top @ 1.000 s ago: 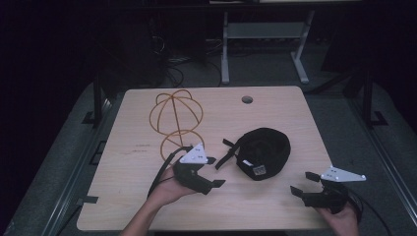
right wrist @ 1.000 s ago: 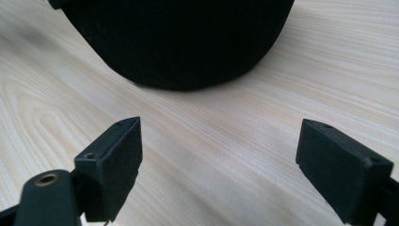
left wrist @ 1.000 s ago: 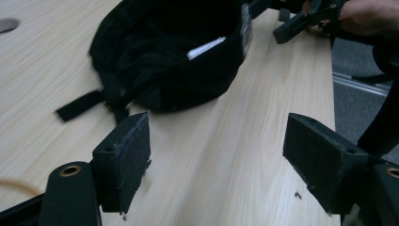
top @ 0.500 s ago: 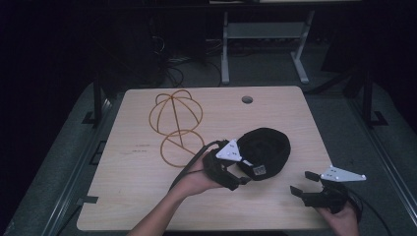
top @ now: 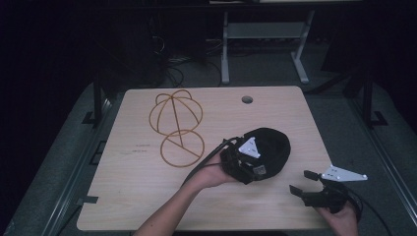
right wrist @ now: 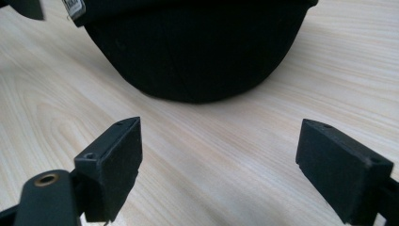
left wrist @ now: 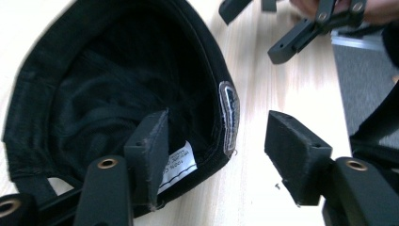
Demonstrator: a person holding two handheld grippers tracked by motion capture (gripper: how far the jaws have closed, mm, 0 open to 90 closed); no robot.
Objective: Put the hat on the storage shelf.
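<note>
Cap [top: 268, 147] position: upside down on the surface [top: 137, 196], right of centre, opening facing up, with the wire hat stand [top: 177, 130] well apart to its left. I have the left claw [top: 244, 164] at the cap's near-left rim. In the left gripper view one jaw sits inside the crown and the other outside, so the rim band with its sewn label [left wrist: 229, 117] lies between them; the jaws have just been closing, yet a clear gap remains and the pads do not press on the fabric. The right claw [top: 306, 182] hangs near the right edge of the surface, jaws wide apart and empty, pointed at the cap's side.

Risk assessment: the rim is soft cloth. If I close too shallow, I judge the band could slide out or fold. Lifting on one thin pinch may let the cap sag and twist. The inner jaw could also snag the white care tag [left wrist: 181, 165].
</note>
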